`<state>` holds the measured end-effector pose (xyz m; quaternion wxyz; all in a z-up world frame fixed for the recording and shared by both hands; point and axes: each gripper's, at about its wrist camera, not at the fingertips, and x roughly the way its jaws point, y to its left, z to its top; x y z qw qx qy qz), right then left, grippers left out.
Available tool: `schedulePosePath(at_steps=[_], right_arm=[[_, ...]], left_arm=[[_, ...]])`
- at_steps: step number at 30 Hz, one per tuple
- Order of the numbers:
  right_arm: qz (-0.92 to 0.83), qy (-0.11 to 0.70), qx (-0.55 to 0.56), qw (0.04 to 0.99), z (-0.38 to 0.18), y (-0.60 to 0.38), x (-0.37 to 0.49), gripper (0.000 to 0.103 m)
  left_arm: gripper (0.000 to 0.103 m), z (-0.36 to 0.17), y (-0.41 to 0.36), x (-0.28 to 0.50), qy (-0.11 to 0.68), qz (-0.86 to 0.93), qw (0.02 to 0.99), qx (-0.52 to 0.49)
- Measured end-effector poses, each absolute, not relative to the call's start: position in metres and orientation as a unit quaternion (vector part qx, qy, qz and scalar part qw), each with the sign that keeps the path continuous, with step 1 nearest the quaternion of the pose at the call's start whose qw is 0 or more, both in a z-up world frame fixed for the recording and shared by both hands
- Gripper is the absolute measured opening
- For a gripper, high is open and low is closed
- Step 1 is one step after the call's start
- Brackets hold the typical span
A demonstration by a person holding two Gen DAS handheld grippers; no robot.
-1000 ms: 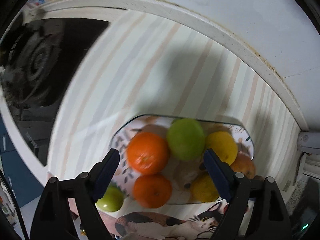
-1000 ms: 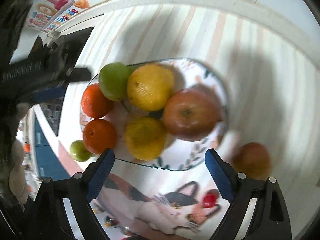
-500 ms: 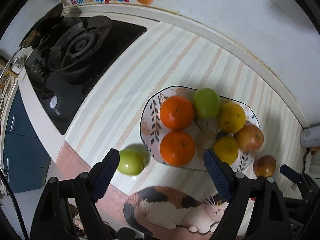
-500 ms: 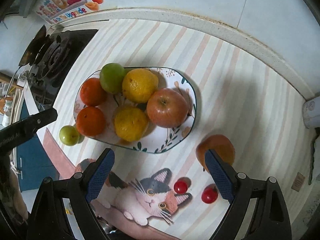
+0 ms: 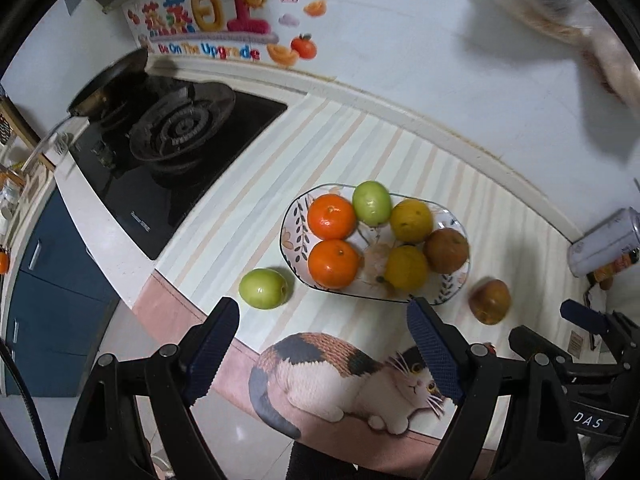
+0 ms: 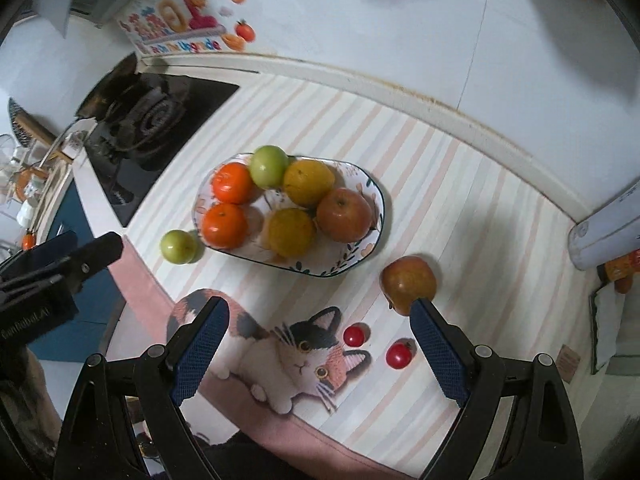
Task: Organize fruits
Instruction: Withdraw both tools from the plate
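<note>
A patterned oval plate (image 5: 292, 236) (image 6: 370, 248) on the striped counter holds two oranges (image 5: 332, 216), a green apple (image 5: 371, 202), two yellow citrus fruits (image 5: 411, 220) and a red apple (image 5: 446, 250). A green apple (image 5: 264, 289) (image 6: 178, 246) lies left of the plate. A red apple (image 5: 490, 301) (image 6: 408, 282) lies right of it. Two cherry tomatoes (image 6: 354, 336) (image 6: 399, 355) lie near the cat picture. My left gripper (image 5: 320, 338) is open and empty, well above the counter's front edge. My right gripper (image 6: 318, 338) is open and empty, also high above the front edge.
A black gas stove (image 5: 168, 148) (image 6: 140, 120) with a pan sits at the left. A can (image 5: 604, 242) lies at the far right by the wall. A cat-print mat (image 5: 348, 376) (image 6: 288, 356) covers the counter's front edge. Blue cabinets stand below left.
Both grippers have pulled back and up from the plate, so the fruits look smaller and the stove, wall stickers and loose fruits have come into view. Both stayed open.
</note>
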<state>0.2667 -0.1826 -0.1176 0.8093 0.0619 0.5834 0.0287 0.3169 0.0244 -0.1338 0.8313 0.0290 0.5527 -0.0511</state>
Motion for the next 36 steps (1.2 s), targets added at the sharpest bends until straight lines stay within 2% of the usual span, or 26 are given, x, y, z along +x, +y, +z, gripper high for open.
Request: schedulePosePath(at_steps=[11,22,36], right_arm=[[0.042,0.551,0.056,0.831,-0.06,-0.187,0.217,0.094],[0.051,0.533,0.061,0.843,-0.024,-0.192,0.184,0.094],[0.057,0.534,0.079,0.84,-0.024,-0.194,0.192,0.094]], left_arm=[[0.086,-0.078,0.021,0.264,0.504,-0.069,0.86,0.032],[0.086,-0.05,0.017,0.233,0.487,-0.096,0.868,0.027],[0.086,-0.048,0.02,0.235,0.488,-0.095,0.868,0.016]])
